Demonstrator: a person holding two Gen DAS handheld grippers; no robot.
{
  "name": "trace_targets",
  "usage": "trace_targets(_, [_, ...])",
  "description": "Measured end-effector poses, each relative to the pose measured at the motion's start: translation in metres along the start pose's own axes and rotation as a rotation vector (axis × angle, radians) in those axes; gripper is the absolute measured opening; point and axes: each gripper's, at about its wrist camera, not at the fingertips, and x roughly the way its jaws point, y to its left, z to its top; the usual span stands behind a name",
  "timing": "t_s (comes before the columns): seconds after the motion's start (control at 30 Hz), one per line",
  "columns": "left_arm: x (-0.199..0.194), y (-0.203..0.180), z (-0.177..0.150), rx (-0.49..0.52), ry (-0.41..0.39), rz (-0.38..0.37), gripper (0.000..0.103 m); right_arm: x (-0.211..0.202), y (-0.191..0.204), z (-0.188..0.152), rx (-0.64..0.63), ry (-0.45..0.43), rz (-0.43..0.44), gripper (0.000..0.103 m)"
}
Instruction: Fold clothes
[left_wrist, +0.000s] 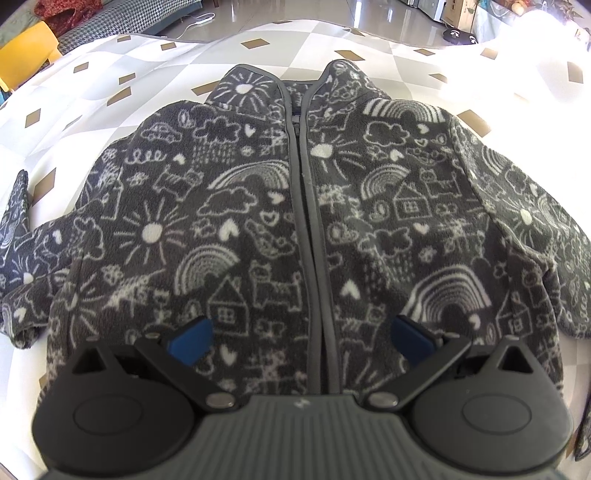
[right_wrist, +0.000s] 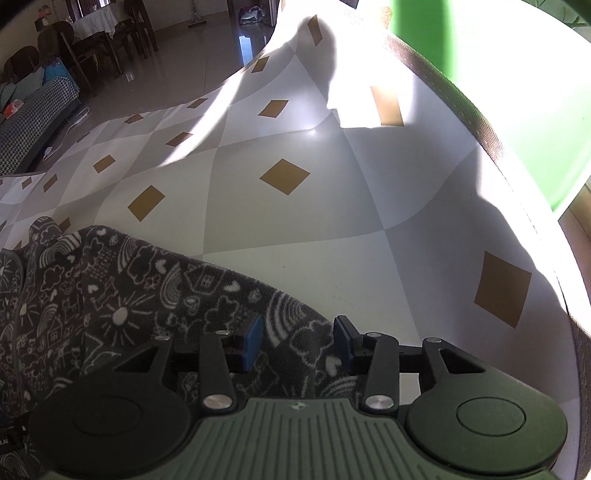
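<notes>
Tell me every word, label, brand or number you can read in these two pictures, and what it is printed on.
No text can be read for certain.
Jacket: only doodles of suns, rainbows, houses, hearts; no words.
Left gripper and right gripper: a tiny pale mark on each ribbed body, too small to read.
Dark strap at the right wrist view's lower left edge: a few pale letters, cut off and blurred.
Checked table cover: plain diamonds, no lettering.

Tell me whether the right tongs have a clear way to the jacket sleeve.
Probably yes: the right tongs stand open just above the sleeve, with nothing between them and the fabric.
</notes>
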Motion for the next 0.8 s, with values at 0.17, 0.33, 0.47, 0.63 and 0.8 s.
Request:
trace_targets(0.17, [-0.004,0.002,-0.002,0.002,-0.009,0.006,0.103,-0.005,-0.021,-0.01,0.05,0.037,-0.023,0.041])
trace_targets(0.33, [-0.006,0.005,-0.002,-0.003,-0.012,0.015,0.103,-0.002,-0.031,-0.021,0.083,0.093,-0.008,0.041])
trace_targets(0.47, [-0.004,0.006,-0.004,-0.002,-0.004,0.025,0.103,0.011,-0.027,-0.029,0.079,0.161,0.022,0.041])
trace_targets(0.63, [-0.001,0.005,-0.006,0.0,0.012,0.019,0.103,0.016,-0.027,-0.029,0.119,0.175,0.022,0.046])
trace_targets(0.8, [0.001,0.001,-0.006,0.005,0.017,0.013,0.103,0.018,-0.028,-0.028,0.097,0.142,-0.02,0.048])
